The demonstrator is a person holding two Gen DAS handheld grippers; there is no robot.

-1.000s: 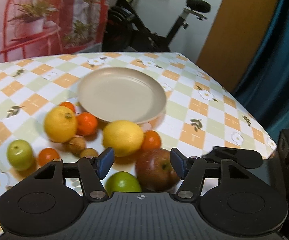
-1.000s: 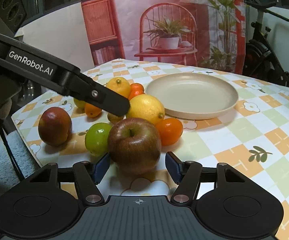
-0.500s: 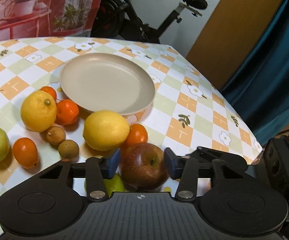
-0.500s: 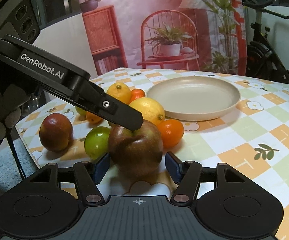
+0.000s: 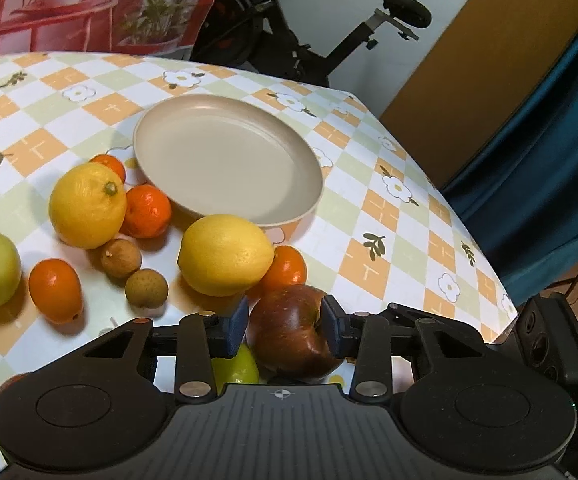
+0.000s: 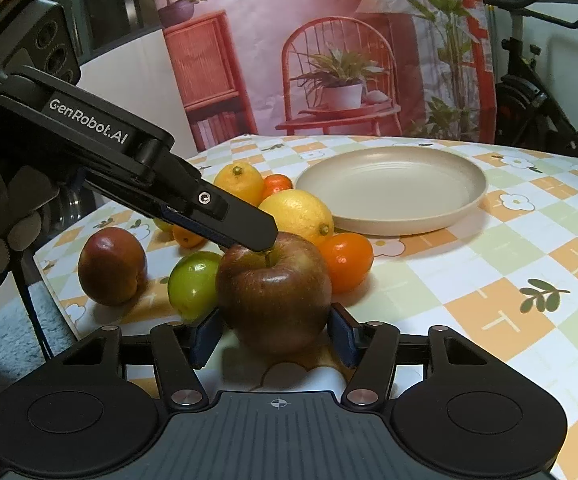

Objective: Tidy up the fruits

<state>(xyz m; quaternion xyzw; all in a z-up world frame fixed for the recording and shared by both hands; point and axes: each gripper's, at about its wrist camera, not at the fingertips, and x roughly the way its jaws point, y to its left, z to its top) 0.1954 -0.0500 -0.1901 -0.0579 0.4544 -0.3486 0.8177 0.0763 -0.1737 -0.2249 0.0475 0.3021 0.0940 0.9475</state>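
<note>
Both claws are closing around the apple [image 5: 289, 334]: left claw [image 5: 285, 326] pads touch its sides; right claw [image 6: 275, 338] pads flank it. The plate [image 5: 225, 216] sits at 12 o'clock.

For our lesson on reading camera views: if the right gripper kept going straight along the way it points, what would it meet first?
The red apple: it already sits between the closing jaws of the right gripper. Beyond it come the small orange and the lemon, though depth is hard to judge.

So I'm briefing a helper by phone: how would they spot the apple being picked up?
Start at the beige plate. The fruit cluster lies beside it; the dark red apple sits at its near edge, the largest fruit, touching a green one.
</note>
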